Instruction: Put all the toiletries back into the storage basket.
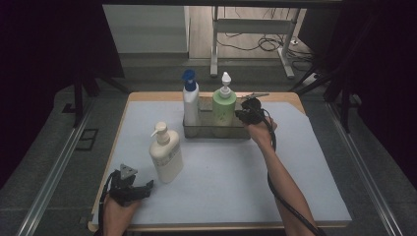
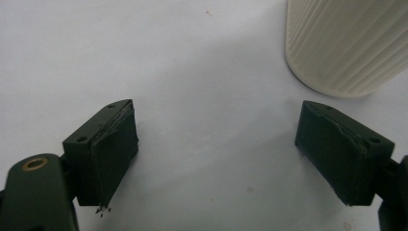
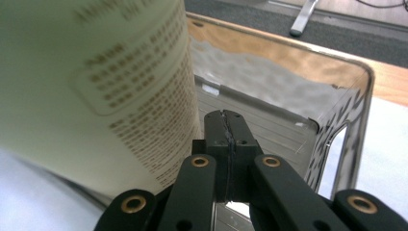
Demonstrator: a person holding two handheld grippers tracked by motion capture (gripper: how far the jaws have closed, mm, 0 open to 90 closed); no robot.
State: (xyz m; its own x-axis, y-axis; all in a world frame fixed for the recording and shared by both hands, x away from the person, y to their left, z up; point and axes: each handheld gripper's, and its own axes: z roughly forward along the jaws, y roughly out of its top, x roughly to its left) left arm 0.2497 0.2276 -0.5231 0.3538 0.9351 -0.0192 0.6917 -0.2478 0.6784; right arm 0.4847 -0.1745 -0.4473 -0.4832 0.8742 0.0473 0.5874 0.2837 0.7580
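A clear tray [image 1: 216, 132] stands at the back middle of the table. In it are a white bottle with a blue cap [image 1: 191, 101] and a green pump bottle [image 1: 223, 108]. My right gripper [image 1: 242, 114] is at the tray's right end, beside the green bottle. In the right gripper view its jaws [image 3: 226, 120] are shut pad to pad over the tray [image 3: 337, 110], with the green bottle [image 3: 91, 86] close on the left and nothing visible between them. A cream pump bottle [image 1: 166, 152] stands front left. My left gripper [image 1: 140, 189] rests open near it, and its view shows the ribbed bottle base [image 2: 344, 43] beyond the jaws [image 2: 216, 144].
A pale blue mat [image 1: 221, 182] covers the wooden table. The table's front edge lies just under my left hand. Behind the table, a metal frame [image 1: 255, 29] and cables lie on the floor. Dark curtains close in both sides.
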